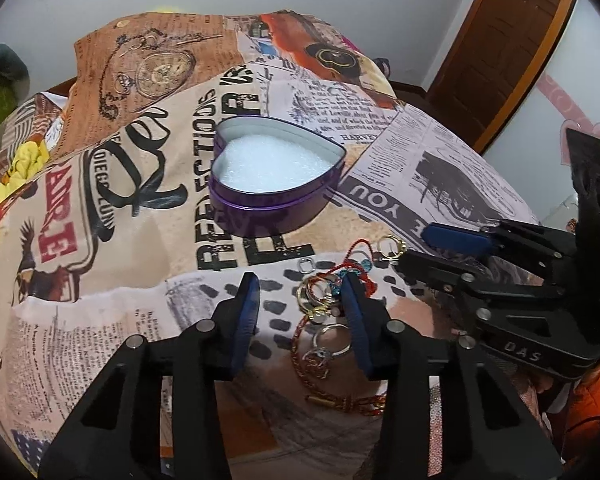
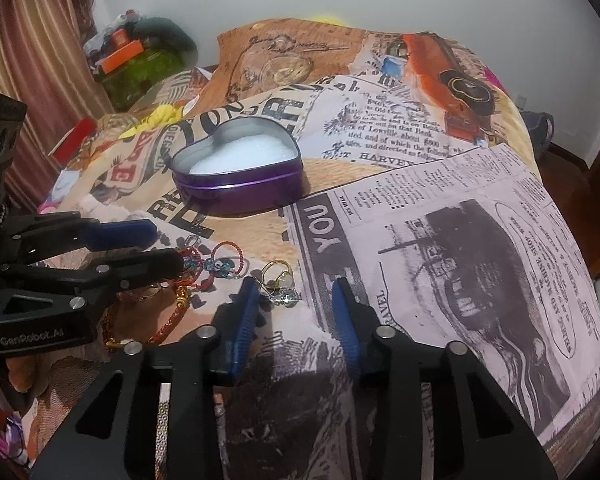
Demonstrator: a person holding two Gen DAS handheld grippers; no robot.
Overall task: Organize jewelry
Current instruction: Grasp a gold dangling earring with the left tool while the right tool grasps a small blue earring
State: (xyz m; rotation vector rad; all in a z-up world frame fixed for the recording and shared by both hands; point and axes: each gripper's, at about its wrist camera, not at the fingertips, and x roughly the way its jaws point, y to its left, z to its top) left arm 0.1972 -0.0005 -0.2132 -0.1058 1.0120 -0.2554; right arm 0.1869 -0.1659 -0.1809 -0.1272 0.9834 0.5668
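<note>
Left gripper (image 1: 302, 292) nearest the lens in the left wrist view: blue pads (image 1: 247, 320) spread wide, nothing between them, held low over the printed cloth (image 1: 112, 216). Landmark: the purple heart tin (image 1: 276, 178), lid off, white foam lining showing.

Left to right in the left wrist view: bare newsprint-pattern cloth on the tin's near left; then the jewelry pile (image 1: 328, 296), nearer the camera than the tin and a little right of it, lying against the inner face of the gripper's right finger. Visible in the pile are gold and silver rings, a red cord with blue beads, and a red-and-gold braided bracelet (image 1: 340, 402) at its nearest edge. Further right, nearer than the tin, the right gripper (image 1: 420, 248) comes in from the side, fingers parted, tips just beside a gold ring (image 1: 392, 246).

Right wrist view, left to right: left gripper (image 2: 162, 246) at the left edge, fingers apart, tips over the red cord (image 2: 220, 260). Then the right gripper (image 2: 296, 292), pads well separated and empty. That gold ring (image 2: 278, 272) and a clear stone piece lie just beside its left pad. The tin (image 2: 240, 182) sits beyond, apart from the jewelry.

Only the right wrist view shows a striped curtain (image 2: 32, 60) and green clutter left of and beyond the tin. Only the left shows a wooden door (image 1: 500, 48), far right of it.
</note>
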